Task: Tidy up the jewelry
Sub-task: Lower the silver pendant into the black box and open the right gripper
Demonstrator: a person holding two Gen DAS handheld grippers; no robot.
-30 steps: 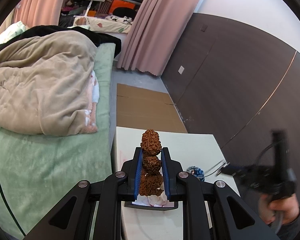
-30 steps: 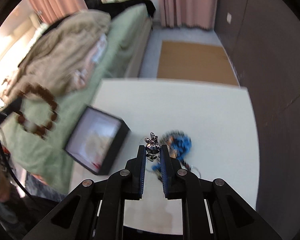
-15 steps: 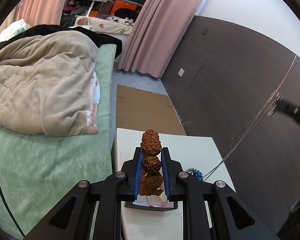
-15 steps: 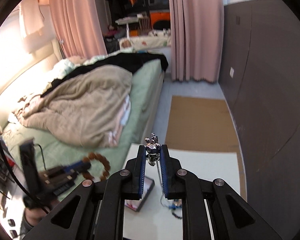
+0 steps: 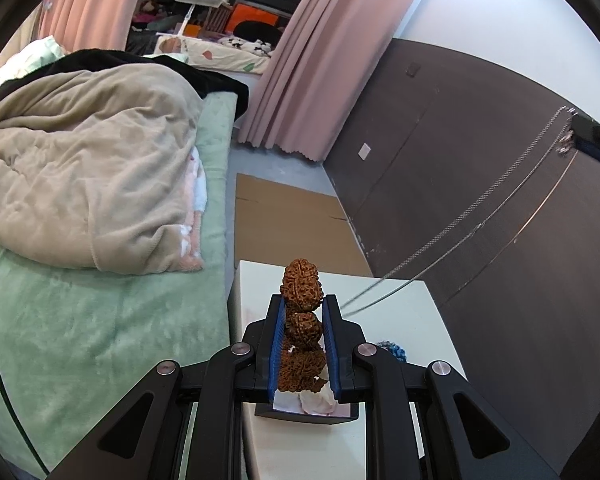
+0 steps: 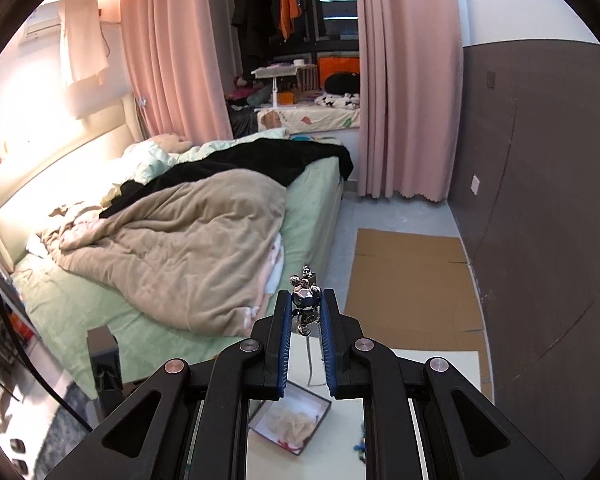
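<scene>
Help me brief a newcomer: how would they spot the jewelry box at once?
Find the white table beside the green bed. On its near part sits the box, shallow, black-walled, open, with a pale lining. The blue beads to its right lie loose on the tabletop; it is the only container.

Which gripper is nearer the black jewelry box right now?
Left. The left gripper, holding the brown bead bracelet, hovers just above the black jewelry box; the right gripper is raised well above it.
</scene>
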